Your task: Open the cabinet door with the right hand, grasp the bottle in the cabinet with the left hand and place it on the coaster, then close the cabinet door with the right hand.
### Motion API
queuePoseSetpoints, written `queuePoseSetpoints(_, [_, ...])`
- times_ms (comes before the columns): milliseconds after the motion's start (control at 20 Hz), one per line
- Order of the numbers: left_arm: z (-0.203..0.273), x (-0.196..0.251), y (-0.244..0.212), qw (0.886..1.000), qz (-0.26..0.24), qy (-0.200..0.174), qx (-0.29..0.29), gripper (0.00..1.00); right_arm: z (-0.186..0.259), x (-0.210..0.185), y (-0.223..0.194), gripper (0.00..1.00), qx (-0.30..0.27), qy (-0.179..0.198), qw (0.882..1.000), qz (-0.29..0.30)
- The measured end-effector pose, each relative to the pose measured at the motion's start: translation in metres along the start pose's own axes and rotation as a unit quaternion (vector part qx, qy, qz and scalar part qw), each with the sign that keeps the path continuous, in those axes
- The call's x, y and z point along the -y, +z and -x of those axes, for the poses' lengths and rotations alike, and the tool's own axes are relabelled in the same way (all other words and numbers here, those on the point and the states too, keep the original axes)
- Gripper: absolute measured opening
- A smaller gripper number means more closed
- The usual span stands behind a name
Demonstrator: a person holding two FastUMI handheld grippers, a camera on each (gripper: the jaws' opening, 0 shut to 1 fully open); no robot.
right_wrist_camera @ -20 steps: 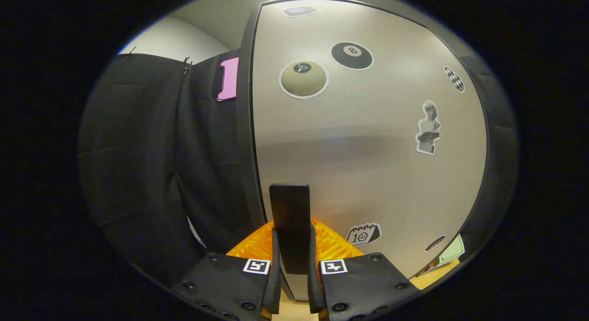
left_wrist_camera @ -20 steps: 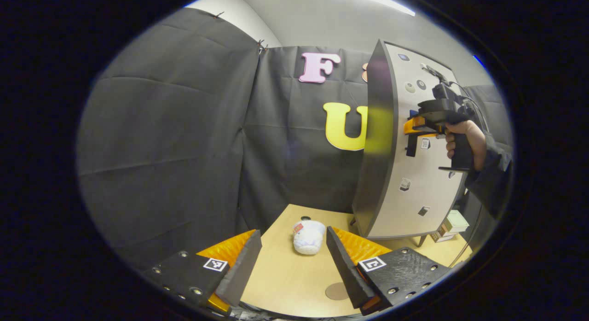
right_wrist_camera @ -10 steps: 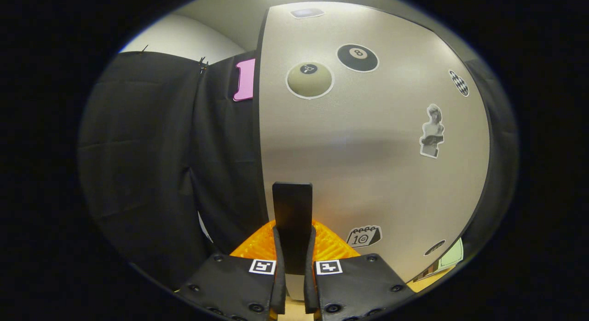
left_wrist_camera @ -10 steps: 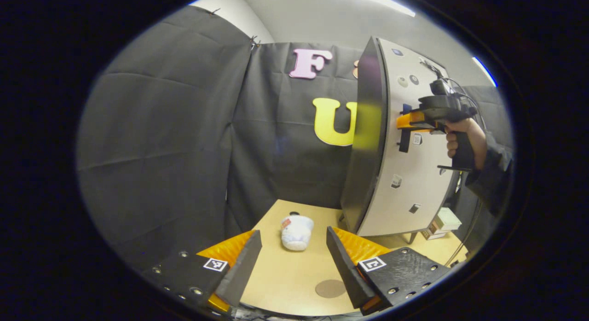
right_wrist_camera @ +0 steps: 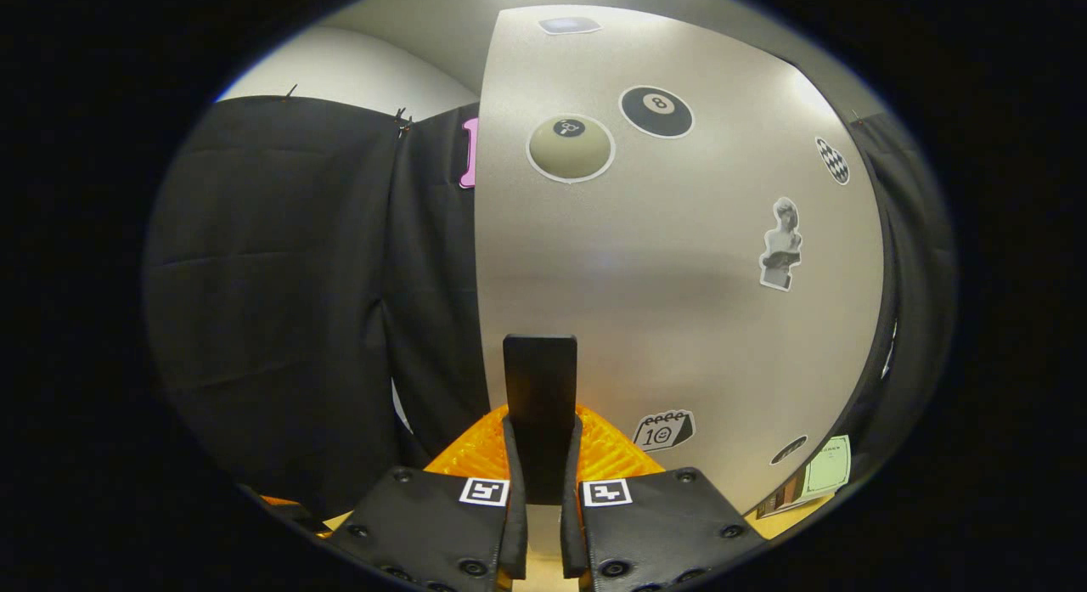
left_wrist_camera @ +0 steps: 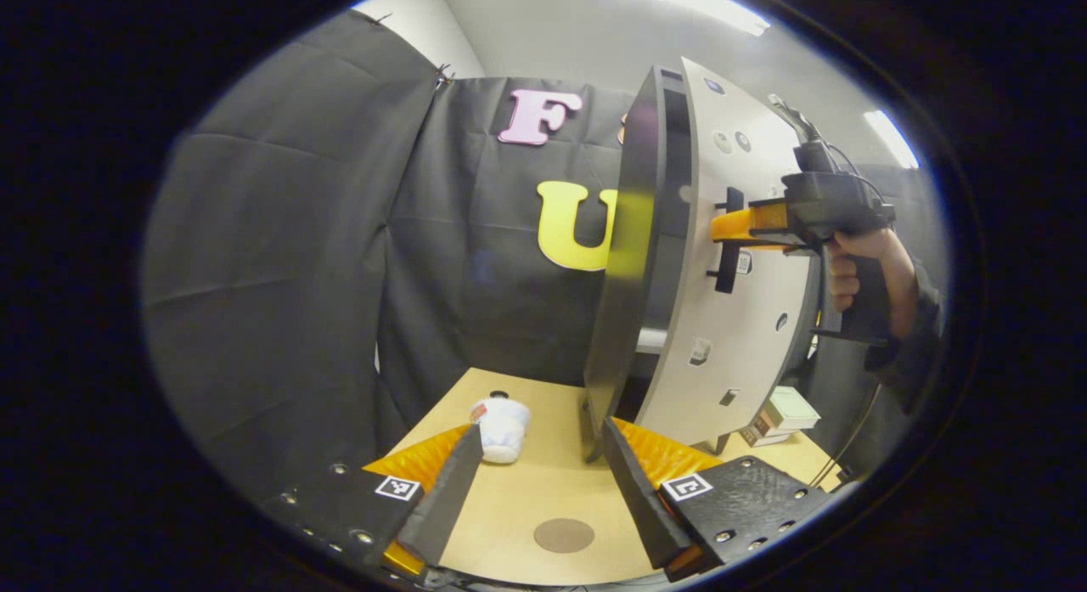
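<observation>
The right gripper (right_wrist_camera: 543, 482), held level by a hand (left_wrist_camera: 858, 273), pinches the flat black handle (right_wrist_camera: 540, 405) of the matte grey cabinet door (right_wrist_camera: 679, 278), slightly ajar. The left gripper (left_wrist_camera: 537, 482) hovers spread over the wooden table (left_wrist_camera: 518, 511). One round coaster (left_wrist_camera: 564, 535) lies there, one white bottle (left_wrist_camera: 501, 428) beyond.

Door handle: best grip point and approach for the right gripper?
Grip the handle, an upright flat bar standing off the cabinet door, across its narrow width. Come straight at the door face with a finger on each side, as the right gripper is now.
</observation>
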State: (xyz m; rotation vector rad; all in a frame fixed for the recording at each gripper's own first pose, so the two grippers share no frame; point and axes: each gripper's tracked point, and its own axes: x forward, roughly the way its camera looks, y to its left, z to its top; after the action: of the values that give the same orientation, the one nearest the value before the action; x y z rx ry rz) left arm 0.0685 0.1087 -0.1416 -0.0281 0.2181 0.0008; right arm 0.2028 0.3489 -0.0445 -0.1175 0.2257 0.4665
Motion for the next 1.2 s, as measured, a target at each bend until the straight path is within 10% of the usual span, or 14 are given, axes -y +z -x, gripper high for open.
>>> queuePoseSetpoints(700, [0.070,0.055,0.026,0.993,0.019,0.111,0.034,0.87,0.019,0.007,-0.003,0.18,0.000,0.130,0.992,0.002])
queuePoseSetpoints(1200, [0.110,0.131,0.019,0.993,0.013,0.111,0.041,0.86,0.023,0.018,-0.003,0.18,0.002,0.168,0.986,-0.006])
